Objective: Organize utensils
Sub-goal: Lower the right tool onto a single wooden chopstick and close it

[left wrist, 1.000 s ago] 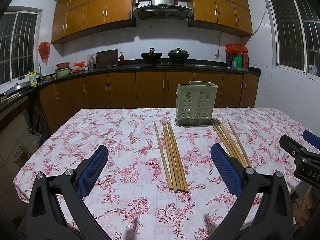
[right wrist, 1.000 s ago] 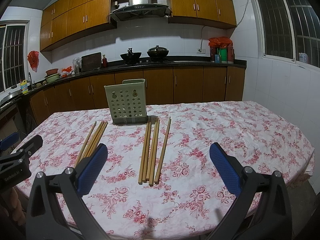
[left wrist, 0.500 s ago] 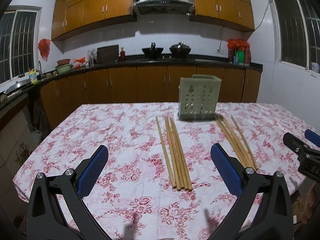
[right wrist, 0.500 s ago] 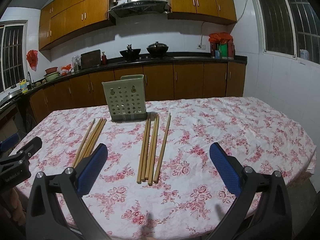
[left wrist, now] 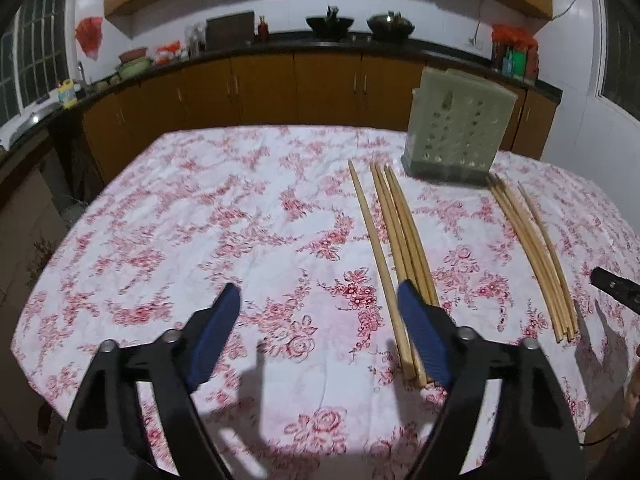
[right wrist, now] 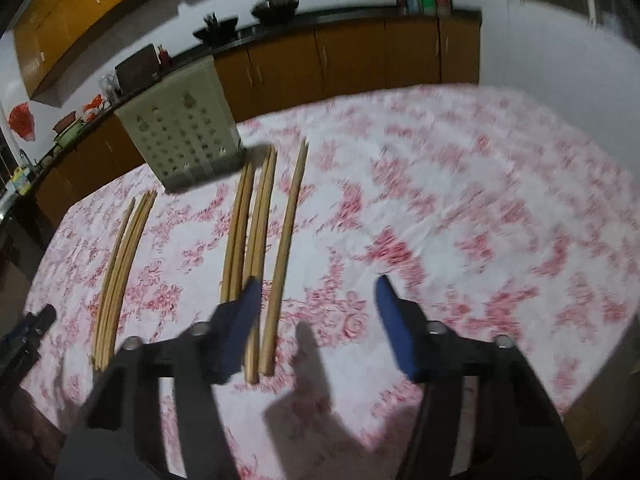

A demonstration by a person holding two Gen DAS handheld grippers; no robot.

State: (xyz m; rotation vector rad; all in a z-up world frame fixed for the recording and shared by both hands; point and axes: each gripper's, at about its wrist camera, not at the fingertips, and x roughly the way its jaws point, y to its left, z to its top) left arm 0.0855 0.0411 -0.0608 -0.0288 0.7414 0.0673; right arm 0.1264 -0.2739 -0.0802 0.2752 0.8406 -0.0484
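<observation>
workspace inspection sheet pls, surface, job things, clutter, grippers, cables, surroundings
surface: table under a white cloth with red flowers, creased.
job's things: green perforated holder upright at the far side; left chopstick bundle and right chopstick bundle flat on the cloth, near ends toward the grippers.
clutter: nothing seen on the table.
grippers: left gripper and right gripper low over the cloth, jaws just been closing, nothing between them; each has one finger over its bundle's near end.
cables: one wall cord down to a socket.
surroundings: kitchen counter with woks, wooden cabinets, barred windows.
</observation>
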